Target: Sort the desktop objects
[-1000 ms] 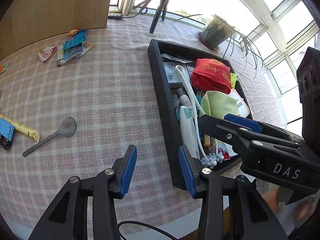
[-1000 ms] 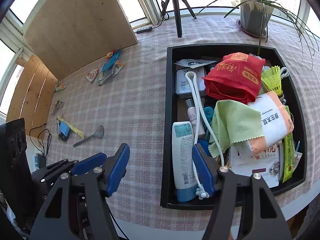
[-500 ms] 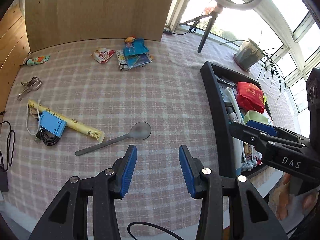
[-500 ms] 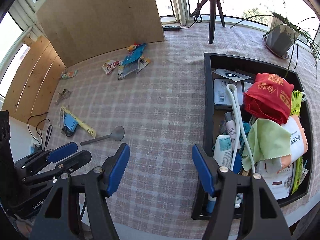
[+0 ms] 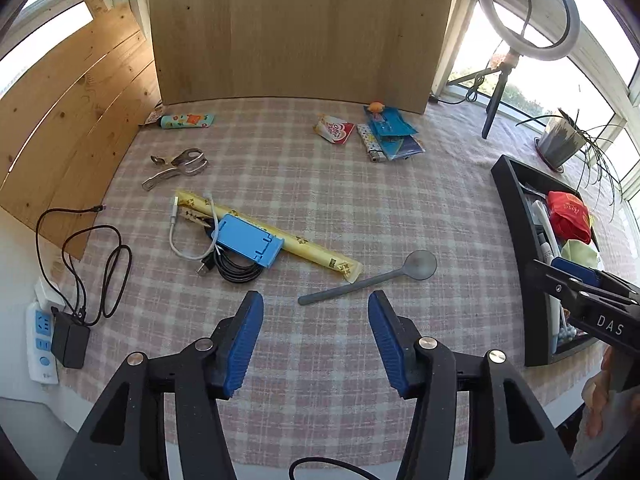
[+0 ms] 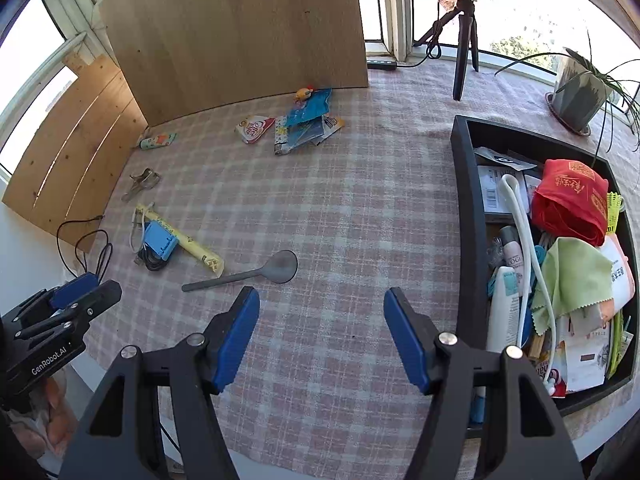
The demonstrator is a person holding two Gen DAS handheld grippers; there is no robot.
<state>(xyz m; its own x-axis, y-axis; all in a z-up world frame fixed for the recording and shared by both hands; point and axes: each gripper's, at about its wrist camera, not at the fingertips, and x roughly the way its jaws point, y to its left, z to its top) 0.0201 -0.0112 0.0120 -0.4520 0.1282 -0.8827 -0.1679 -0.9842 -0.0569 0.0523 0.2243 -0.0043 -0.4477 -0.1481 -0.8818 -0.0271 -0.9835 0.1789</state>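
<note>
My left gripper (image 5: 316, 340) is open and empty, above the checked tablecloth, with a grey spoon (image 5: 372, 278) just beyond its fingertips. My right gripper (image 6: 320, 336) is open and empty, between the spoon (image 6: 248, 272) and a black tray (image 6: 466, 240) full of items on the right. A blue holder (image 5: 246, 245) lies on a long yellow packet (image 5: 280, 236) with cables (image 5: 236, 270). Snack packets (image 5: 386, 136), a sachet (image 5: 334, 130), metal tongs (image 5: 178, 164) and a small tube (image 5: 186, 121) lie farther back.
Wooden boards (image 5: 296, 32) stand at the back and left. A ring light tripod (image 5: 496, 96) and a potted plant (image 5: 558, 144) stand by the window. A power strip (image 5: 42, 344) with charger and wire sits at the left table edge.
Both grippers have swung left, away from the tray, so the loose items on the cloth now fill the views. Both stay open; the left jaws look wider.
</note>
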